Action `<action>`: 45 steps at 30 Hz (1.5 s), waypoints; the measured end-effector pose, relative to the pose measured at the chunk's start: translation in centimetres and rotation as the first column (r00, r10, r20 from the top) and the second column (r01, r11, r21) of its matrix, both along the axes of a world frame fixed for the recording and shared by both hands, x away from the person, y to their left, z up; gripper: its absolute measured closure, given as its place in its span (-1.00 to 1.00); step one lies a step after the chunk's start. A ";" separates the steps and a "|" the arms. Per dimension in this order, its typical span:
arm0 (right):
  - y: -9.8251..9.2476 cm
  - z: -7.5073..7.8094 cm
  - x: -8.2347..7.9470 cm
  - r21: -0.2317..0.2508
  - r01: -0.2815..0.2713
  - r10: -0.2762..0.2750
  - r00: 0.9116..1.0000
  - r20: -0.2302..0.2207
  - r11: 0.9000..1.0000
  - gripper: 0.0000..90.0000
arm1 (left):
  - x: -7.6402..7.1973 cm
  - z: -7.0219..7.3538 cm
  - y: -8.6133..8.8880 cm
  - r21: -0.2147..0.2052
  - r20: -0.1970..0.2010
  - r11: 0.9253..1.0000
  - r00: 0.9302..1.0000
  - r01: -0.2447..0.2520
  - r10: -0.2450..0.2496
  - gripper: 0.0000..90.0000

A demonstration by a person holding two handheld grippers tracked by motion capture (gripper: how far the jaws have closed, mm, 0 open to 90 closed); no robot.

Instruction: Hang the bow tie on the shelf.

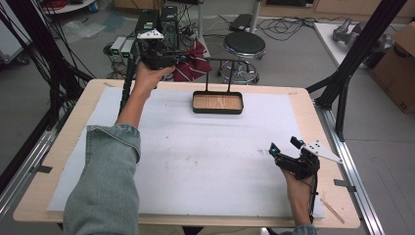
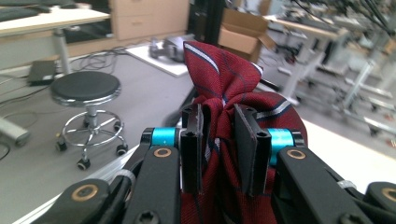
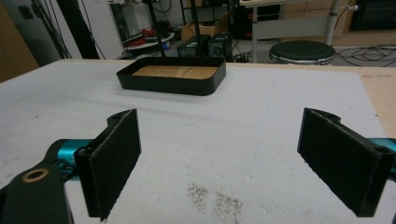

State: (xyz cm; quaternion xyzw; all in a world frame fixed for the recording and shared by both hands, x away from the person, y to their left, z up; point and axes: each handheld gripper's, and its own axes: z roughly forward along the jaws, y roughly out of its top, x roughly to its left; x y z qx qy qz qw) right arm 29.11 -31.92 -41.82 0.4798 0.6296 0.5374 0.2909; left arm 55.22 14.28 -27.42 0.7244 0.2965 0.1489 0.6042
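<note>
one shallow black tray with a wooden floor (image 1: 218,103) is sitting at the far middle of the white sheet on the table (image 1: 195,161), nothing lying in it. i'm holding the left gripper (image 2: 219,140) raised past the table's far edge, jaws pinching one dark red striped cloth (image 2: 224,74), bunched between them. my right gripper (image 3: 219,154) is hovering near the right edge, jaws spread wide.

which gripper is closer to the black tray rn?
Left. The left gripper, shut on a red tie, is raised just beyond the tray's far-left corner. The right gripper, open, sits at the table's near-right edge, well apart from it.
</note>
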 end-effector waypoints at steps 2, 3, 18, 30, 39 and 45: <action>0.0 -0.1 0.1 -0.004 0.001 -0.001 1.000 -0.009 1.000 -0.73 | 0.4 -0.2 0.3 0.002 -0.005 1.000 1.000 -0.027 0.027 0.63; 0.0 -0.2 0.1 -0.004 -0.001 0.001 1.000 -0.012 1.000 -0.73 | 0.6 -0.3 0.4 0.008 -0.004 0.999 0.999 -0.039 0.039 0.63; -0.3 -0.4 0.1 -0.004 0.007 -0.007 1.000 -0.021 1.000 -0.73 | 1.9 -3.8 1.1 0.114 -0.072 0.987 0.990 -0.114 0.123 0.62; -0.4 -0.3 0.0 -0.005 0.007 -0.007 1.000 -0.020 1.000 -0.73 | 1.8 -6.1 0.0 0.222 -0.082 0.973 0.993 -0.070 0.091 0.60; -0.3 -0.4 0.1 -0.007 0.005 -0.005 1.000 -0.021 1.000 -0.73 | 1.5 -8.1 -1.5 0.214 -0.099 0.976 0.994 -0.025 0.047 0.58; -0.4 -0.4 0.1 -0.004 0.002 -0.002 1.000 -0.022 1.000 -0.73 | 1.5 -9.0 -2.6 0.218 -0.102 0.976 0.994 -0.008 0.031 0.55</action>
